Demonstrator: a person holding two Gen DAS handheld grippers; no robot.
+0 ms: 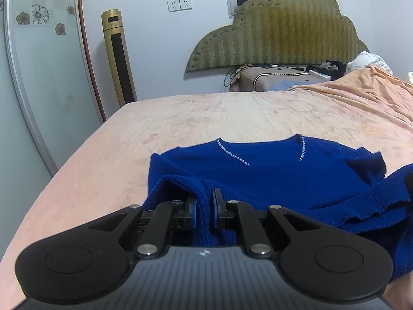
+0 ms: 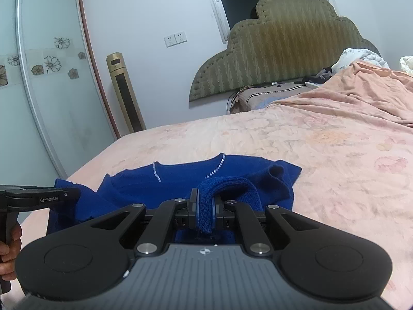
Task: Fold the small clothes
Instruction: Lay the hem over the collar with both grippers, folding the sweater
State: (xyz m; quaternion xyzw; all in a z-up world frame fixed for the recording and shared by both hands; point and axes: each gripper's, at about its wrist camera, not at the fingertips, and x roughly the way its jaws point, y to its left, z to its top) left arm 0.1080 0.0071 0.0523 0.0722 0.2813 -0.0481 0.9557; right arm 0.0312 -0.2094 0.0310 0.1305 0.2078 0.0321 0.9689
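Note:
A royal-blue knit sweater (image 1: 271, 170) with a beaded V neckline lies on the pink bedspread (image 1: 232, 113), neck end away from me. My left gripper (image 1: 204, 208) is shut on a fold of its ribbed hem at the left side, lifted off the bed. My right gripper (image 2: 205, 210) is shut on a fold of the same sweater (image 2: 180, 180) at its right side, the knit draped over the jaws. The left gripper's body (image 2: 38, 197) and the hand holding it show at the left edge of the right wrist view.
The bedspread (image 2: 309, 142) stretches ahead and to the right, rumpled at the far right. A green padded headboard (image 1: 278, 31), a pillow with cables and dark items (image 1: 278, 77), a gold tower fan (image 1: 118, 56) and a sliding glass door (image 1: 38, 77) stand beyond.

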